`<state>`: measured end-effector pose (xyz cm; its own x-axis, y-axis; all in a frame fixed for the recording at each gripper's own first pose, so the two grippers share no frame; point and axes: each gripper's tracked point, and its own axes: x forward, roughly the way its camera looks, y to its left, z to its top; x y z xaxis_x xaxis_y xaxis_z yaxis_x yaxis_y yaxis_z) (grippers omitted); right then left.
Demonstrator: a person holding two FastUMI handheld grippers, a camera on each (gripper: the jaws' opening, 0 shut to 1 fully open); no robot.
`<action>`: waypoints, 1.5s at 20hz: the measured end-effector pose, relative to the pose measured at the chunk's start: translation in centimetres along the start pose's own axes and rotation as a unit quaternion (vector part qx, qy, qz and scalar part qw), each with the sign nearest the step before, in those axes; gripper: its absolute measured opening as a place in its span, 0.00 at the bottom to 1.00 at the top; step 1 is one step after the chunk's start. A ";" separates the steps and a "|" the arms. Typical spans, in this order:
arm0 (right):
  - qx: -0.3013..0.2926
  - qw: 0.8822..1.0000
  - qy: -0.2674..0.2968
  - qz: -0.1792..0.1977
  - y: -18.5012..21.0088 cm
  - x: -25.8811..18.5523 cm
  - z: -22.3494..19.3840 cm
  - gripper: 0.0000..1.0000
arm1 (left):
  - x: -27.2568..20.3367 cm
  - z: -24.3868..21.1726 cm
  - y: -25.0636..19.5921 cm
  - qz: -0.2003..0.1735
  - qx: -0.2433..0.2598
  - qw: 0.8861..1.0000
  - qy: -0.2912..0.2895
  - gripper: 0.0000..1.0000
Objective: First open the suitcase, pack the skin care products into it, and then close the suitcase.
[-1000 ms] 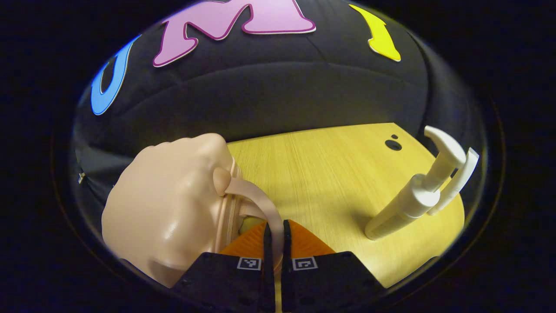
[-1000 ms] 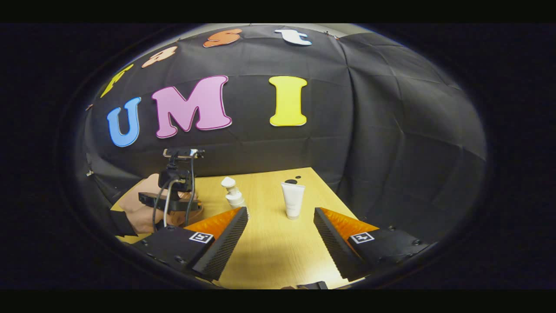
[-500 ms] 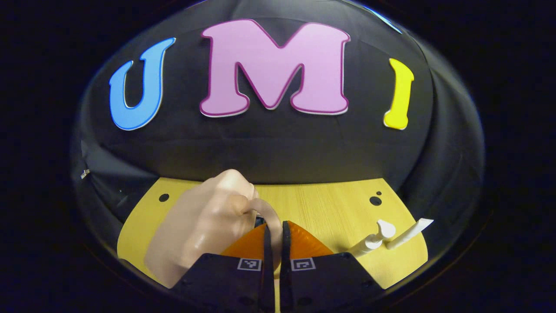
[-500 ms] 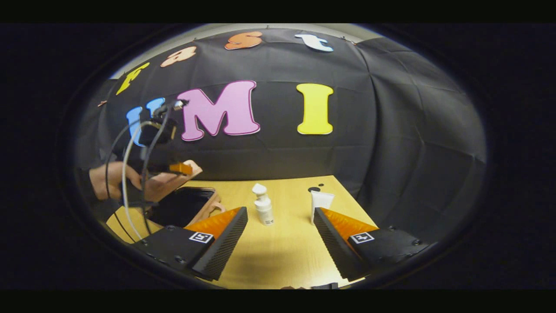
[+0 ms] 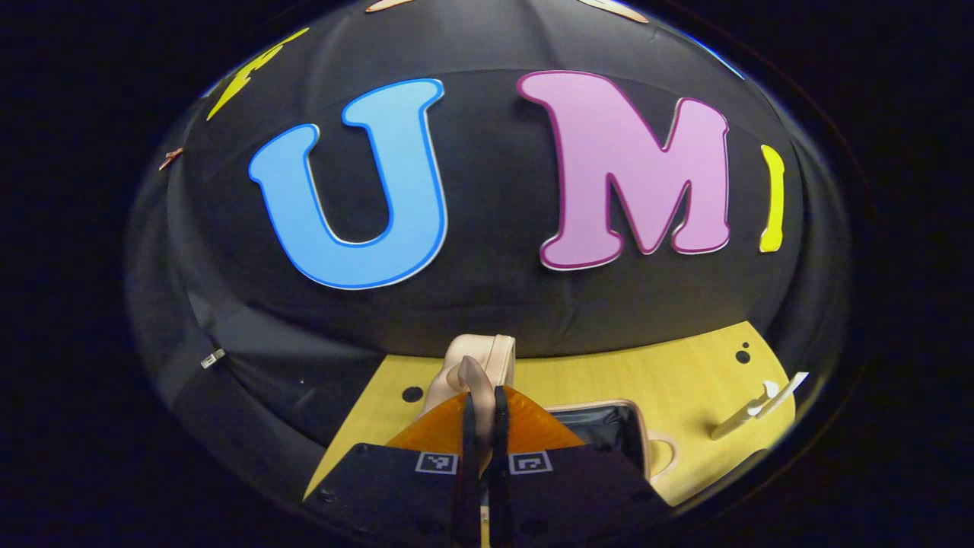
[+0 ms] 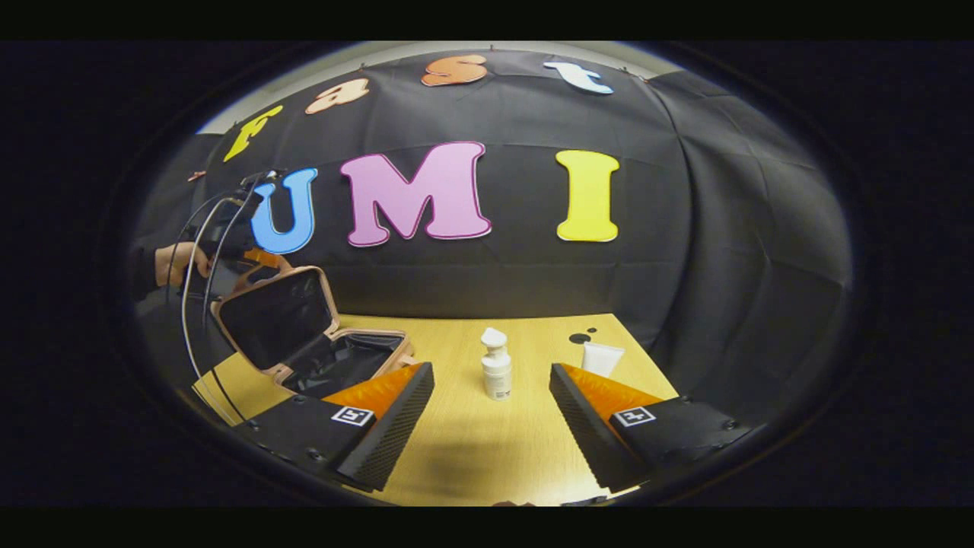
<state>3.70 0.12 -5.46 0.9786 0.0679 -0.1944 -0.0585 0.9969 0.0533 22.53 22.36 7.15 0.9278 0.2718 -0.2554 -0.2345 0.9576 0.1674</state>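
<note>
Suitcase lid [image 6: 275, 318] stands up at left, its handle [image 5: 473, 374] pinched by the left tongs [image 5: 481, 403]; the right tongs [image 6: 491, 399] gape, pump bottle [image 6: 495, 367] straight ahead.

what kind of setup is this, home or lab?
Looks like a staged recording booth, not a home: black cloth wall as backdrop, one bare wooden table with drilled holes, and just props on it: a small suitcase, pump bottle, tube.

Blk cables [image 6: 190, 281], dark sleeve [image 6: 141, 266].
</note>
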 end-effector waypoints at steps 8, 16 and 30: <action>-0.042 0.999 0.025 0.001 2.1 1.2 -0.5 0.98 | 9.8 -9.4 14.8 0.085 0.031 0.996 0.019 0.09; -0.064 0.997 0.044 -0.009 3.2 2.4 -2.7 0.98 | 16.7 -19.2 16.1 0.071 -0.045 0.988 0.131 0.13; -0.058 0.992 -0.066 -0.095 -0.7 -3.4 3.3 0.97 | -2.5 -2.3 3.9 -0.036 -0.193 0.977 -0.088 0.96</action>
<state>1.09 -0.91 -1.63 0.9911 -0.1192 -0.0599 0.1138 0.9897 -0.0868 18.64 25.60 6.20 0.9735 0.2143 -0.0804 -0.2271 0.9474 -0.2253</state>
